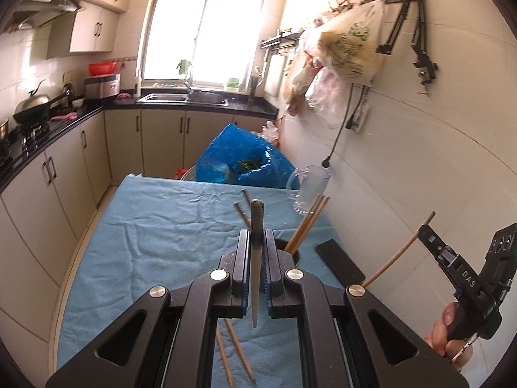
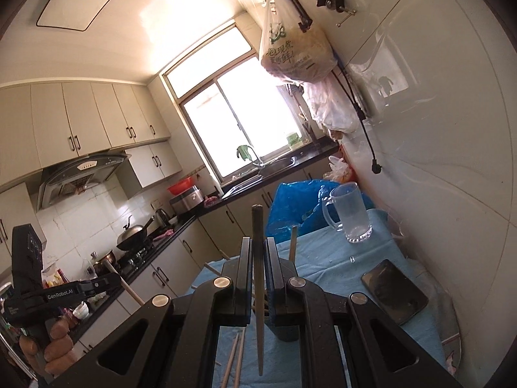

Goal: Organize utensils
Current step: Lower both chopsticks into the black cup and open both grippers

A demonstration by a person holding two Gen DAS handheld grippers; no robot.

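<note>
Each gripper pinches one chopstick, and the dark holder cup (image 1: 292, 252) sits on the blue cloth just below and a bit right of the left gripper's fingertips. That's the relation the drop-in turns on, I'd judge.

Left gripper (image 1: 257, 245): fingers closed tight on a chopstick (image 1: 257, 258), long axis running roughly along the fingers, dark end fwd past the tips, pale tapered end back toward the cam. So it lies in line w/ the gripper, not across it. To go in the cup it likely needs tipping upright first.

Right gripper (image 2: 257, 252): fingers also clamped on a chopstick (image 2: 257, 274), same layout, one end fwd, tip back toward the cam. In the left view this gripper is off to the right by the wall, well apart from the cup, its stick angled up. Left hand looks nearer the cup.

Cup already holds several chopsticks (image 1: 308, 220), leaning up-right toward the wall; they crowd the right side of the opening, so the left side is the freer way in. In the right view the cup (image 2: 284, 326) is mostly hidden behind the fingers.

More loose chopsticks (image 1: 237, 349) lie on the blue cloth (image 1: 145, 226) nearer the cam, not yet collected.

Around: black phone (image 1: 339, 262) flat on the cloth just right of the cup; clear glass mug (image 1: 308, 187) at the far right corner; blue plastic bag (image 1: 239, 155) behind the table. The phone and mug don't look to be in the way.
</note>
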